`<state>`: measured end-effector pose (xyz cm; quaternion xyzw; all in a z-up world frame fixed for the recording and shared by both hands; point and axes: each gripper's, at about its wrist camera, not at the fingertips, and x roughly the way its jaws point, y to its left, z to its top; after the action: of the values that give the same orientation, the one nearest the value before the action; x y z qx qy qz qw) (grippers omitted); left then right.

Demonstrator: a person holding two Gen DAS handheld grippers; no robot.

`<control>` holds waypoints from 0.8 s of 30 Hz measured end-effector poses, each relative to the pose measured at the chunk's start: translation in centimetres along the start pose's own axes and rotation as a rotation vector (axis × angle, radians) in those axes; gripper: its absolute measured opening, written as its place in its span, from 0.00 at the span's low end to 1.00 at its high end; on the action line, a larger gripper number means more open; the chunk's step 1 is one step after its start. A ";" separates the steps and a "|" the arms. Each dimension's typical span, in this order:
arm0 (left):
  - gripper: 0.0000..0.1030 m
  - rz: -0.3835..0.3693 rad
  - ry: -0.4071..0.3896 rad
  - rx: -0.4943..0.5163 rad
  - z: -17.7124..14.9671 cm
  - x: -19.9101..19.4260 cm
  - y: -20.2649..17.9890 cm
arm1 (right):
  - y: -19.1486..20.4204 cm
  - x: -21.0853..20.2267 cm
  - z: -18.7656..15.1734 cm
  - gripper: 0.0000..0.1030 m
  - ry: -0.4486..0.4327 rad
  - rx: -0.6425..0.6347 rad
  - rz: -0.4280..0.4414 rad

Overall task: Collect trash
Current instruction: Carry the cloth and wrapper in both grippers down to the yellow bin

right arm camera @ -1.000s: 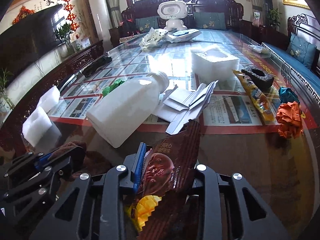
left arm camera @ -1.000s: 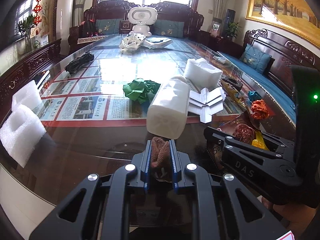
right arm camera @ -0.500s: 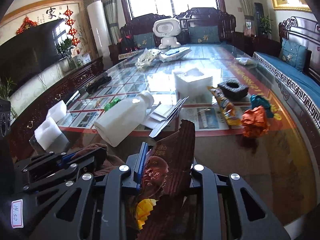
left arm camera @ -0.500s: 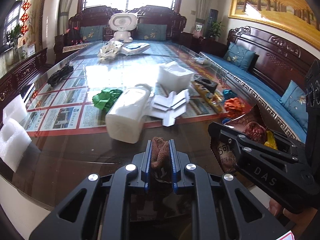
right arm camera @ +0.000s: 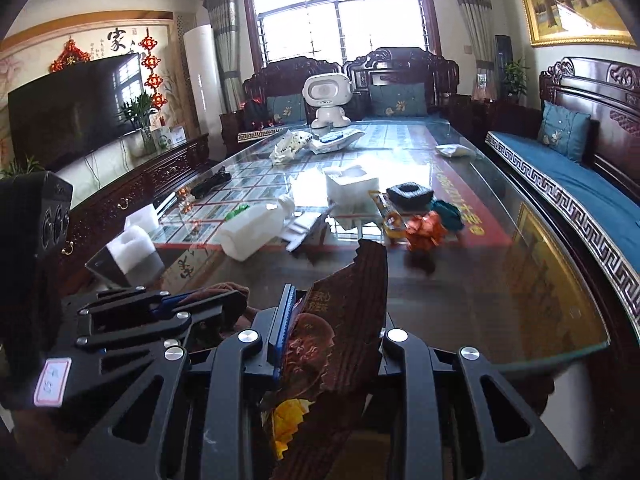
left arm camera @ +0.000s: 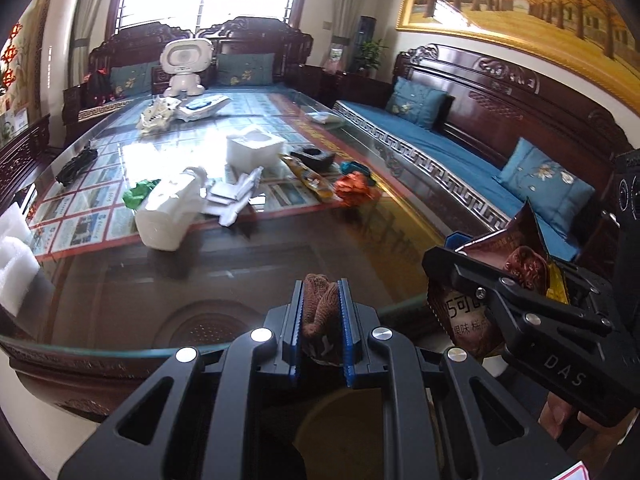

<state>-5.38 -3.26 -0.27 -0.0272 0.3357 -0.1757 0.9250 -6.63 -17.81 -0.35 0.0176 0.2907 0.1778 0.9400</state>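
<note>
Left tool clamped on a brown crumpled wad, right tool gripping a brown snack wrapper, white bottle lying ahead on the bench

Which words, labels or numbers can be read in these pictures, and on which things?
"DAS": on the right gripper.
"家": on the wall scroll.
Chinese print on the brown wrapper: only "可" and "味" are clear.
Handwriting on the pink tag of the left gripper: too blurred.
Newspapers under the glass: too small.
</note>
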 end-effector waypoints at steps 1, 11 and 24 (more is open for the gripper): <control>0.16 -0.014 0.008 0.008 -0.7 -0.3 -0.5 | -0.1 -0.7 -0.9 0.26 0.012 -0.001 -0.008; 0.16 -0.083 0.149 0.071 -8.7 0.6 -3.8 | -0.6 -3.5 -10.1 0.26 0.137 0.044 -0.067; 0.16 -0.095 0.194 0.106 -12.3 0.6 -4.7 | -0.3 -5.6 -12.4 0.57 0.107 0.059 -0.129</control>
<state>-14.14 -7.05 -9.35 0.0232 0.4122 -0.2386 0.8790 -17.69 -20.89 -7.72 0.0170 0.3461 0.1087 0.9317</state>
